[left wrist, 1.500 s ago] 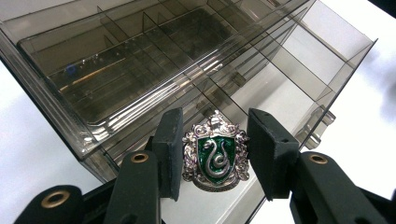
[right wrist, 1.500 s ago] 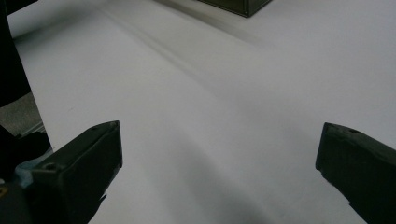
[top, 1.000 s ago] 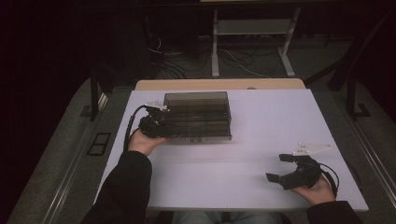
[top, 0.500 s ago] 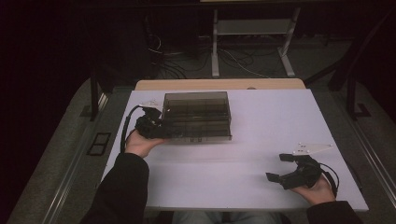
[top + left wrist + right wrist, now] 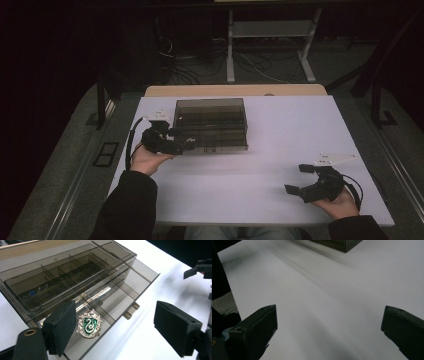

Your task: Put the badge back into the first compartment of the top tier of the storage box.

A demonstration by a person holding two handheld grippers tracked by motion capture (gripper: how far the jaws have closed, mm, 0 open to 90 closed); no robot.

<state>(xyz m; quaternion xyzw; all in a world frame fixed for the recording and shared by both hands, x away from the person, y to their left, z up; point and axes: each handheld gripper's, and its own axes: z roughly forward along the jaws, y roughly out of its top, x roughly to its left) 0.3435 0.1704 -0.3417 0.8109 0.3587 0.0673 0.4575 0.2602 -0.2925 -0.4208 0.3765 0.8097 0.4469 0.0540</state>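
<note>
Left jaws: spread wide, holding nothing; the left gripper [image 5: 167,141] sits at the front left corner of the organiser box [image 5: 211,124], one jaw just beside the badge [image 5: 89,323].
Right jaws: also wide apart and empty; the right gripper [image 5: 312,186] rests in the hand near the bench's near right edge, well apart from the box.
Badge: a small silver-rimmed crest with green enamel and a snake, lying flat in the pulled-out drawer [image 5: 110,300], in a front compartment.
Handling, as I judge it: metal, stiff, light, smooth-faced and likely slippery; lying flat, it offers little but its rim, so pinch across the opposite edges.
Box: smoked clear plastic, rigid, thin dividers; probably light enough to slide.
Bench [image 5: 280,135]: white, bare around the box.
</note>
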